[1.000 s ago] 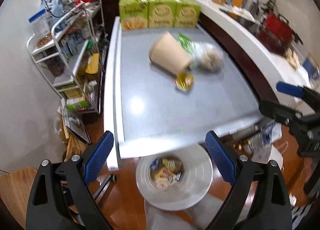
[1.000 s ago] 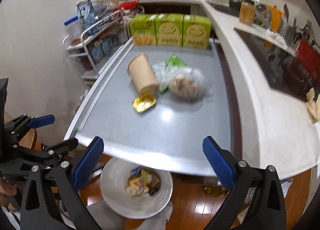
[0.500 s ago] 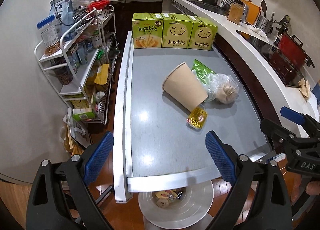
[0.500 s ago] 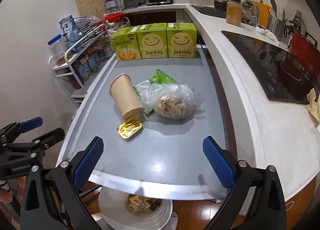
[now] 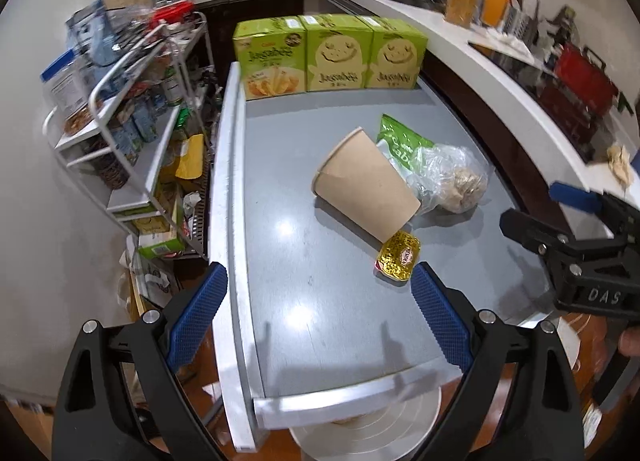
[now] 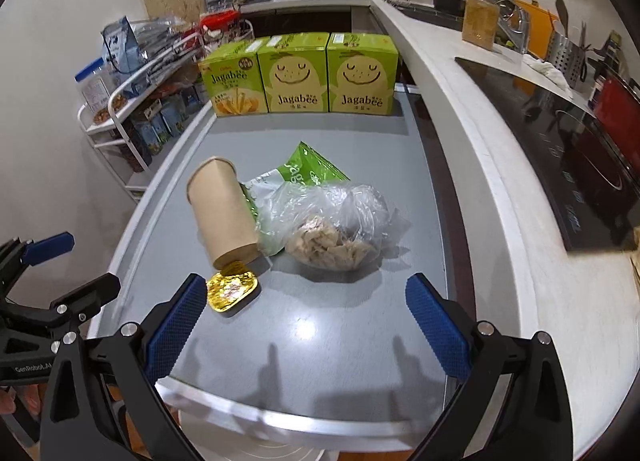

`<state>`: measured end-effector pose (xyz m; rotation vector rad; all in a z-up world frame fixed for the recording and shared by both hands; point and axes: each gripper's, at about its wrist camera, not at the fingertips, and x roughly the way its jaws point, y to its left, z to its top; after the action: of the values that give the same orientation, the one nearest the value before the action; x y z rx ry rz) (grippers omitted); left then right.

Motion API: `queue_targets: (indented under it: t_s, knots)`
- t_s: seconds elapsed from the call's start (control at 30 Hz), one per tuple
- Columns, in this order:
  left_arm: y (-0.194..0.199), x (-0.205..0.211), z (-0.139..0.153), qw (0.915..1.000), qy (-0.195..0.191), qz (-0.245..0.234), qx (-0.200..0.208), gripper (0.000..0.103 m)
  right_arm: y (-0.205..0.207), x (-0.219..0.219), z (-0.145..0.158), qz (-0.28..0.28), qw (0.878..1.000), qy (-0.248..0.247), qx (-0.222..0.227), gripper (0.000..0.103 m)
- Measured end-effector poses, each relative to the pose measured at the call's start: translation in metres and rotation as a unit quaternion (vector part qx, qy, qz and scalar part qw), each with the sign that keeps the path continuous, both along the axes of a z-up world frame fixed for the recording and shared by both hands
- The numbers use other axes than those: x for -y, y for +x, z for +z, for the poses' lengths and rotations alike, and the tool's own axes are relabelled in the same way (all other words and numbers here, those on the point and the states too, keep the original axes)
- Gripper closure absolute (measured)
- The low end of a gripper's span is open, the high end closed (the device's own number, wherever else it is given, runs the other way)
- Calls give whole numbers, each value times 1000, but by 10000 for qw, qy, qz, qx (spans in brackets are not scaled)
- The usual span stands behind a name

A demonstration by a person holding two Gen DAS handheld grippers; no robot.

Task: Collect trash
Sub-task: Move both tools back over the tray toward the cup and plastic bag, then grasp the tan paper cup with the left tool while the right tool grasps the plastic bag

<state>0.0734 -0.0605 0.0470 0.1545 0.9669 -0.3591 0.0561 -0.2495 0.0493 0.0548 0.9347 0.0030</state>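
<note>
On the grey table (image 5: 304,301) (image 6: 328,325) lie a tipped brown paper cup (image 5: 366,189) (image 6: 222,213), a small gold foil packet (image 5: 398,257) (image 6: 231,288) at its base, a green snack wrapper (image 5: 398,145) (image 6: 308,173) and a clear plastic bag of scraps (image 5: 452,181) (image 6: 336,229). My left gripper (image 5: 318,313) is open and empty over the table's near edge. My right gripper (image 6: 306,321) is open and empty, above the near table edge in front of the bag. A white bin (image 5: 384,437) sits below the table edge, mostly hidden.
Three green Jagabee boxes (image 5: 328,53) (image 6: 300,73) stand along the table's far end. A white wire rack (image 5: 132,121) (image 6: 136,101) of goods is on the left. A white counter (image 6: 500,181) with a cooktop runs along the right.
Both grippers have moved forward and up from over the bin to over the table's near edge. The trash now looks closer, and the bin has slid almost out of view.
</note>
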Motion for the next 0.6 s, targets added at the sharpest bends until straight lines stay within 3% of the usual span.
queue_targets:
  t_s: [0.37, 0.53, 0.6]
  knots:
    - [43, 34, -36, 9945, 304, -976, -243, 9, 52, 6, -30, -70, 9983, -152, -560, 5]
    - [57, 48, -40, 9889, 674, -1327, 3, 9, 68, 9, -38, -86, 9972, -225, -708, 5]
    - [64, 51, -40, 9873, 650, -1451, -20, 9, 72, 12, -40, -111, 9968, -193, -762, 5]
